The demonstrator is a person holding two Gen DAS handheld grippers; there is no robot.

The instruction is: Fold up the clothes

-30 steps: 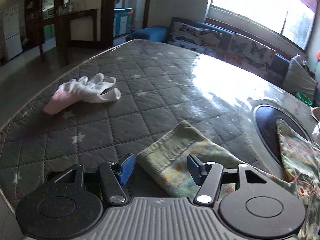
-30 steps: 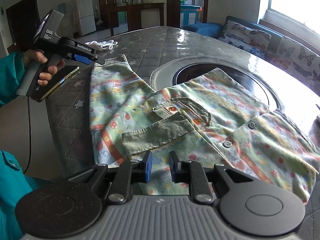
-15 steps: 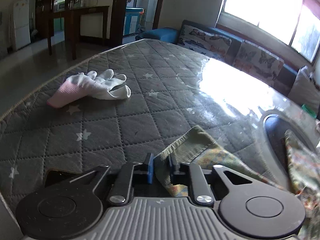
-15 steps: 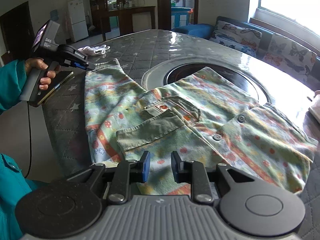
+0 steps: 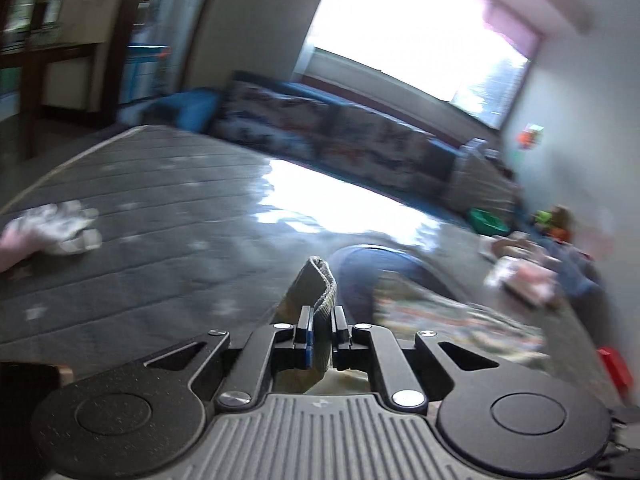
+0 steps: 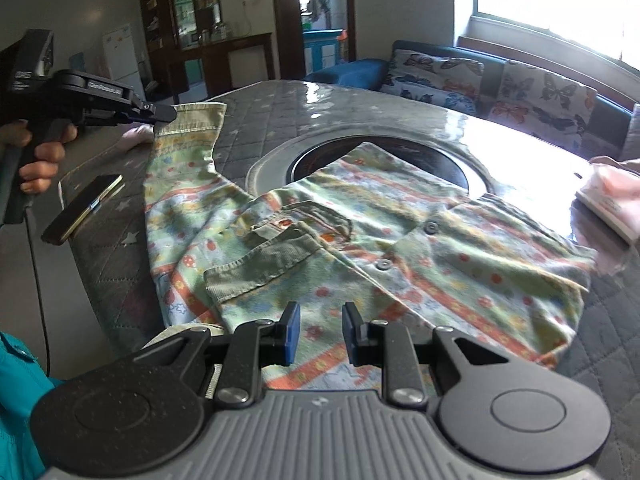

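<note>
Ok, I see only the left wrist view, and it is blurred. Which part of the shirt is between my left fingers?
Observer: The green cuff of one sleeve. The left gripper holds it raised above the table.
Operator: And where is the right gripper?
Observer: The right gripper is over the shirt, near the collar. Its fingers are apart and pinch no cloth.
Operator: Is anything close to the sleeve?
Observer: A phone lies at the table edge, beside the sleeve.
</note>
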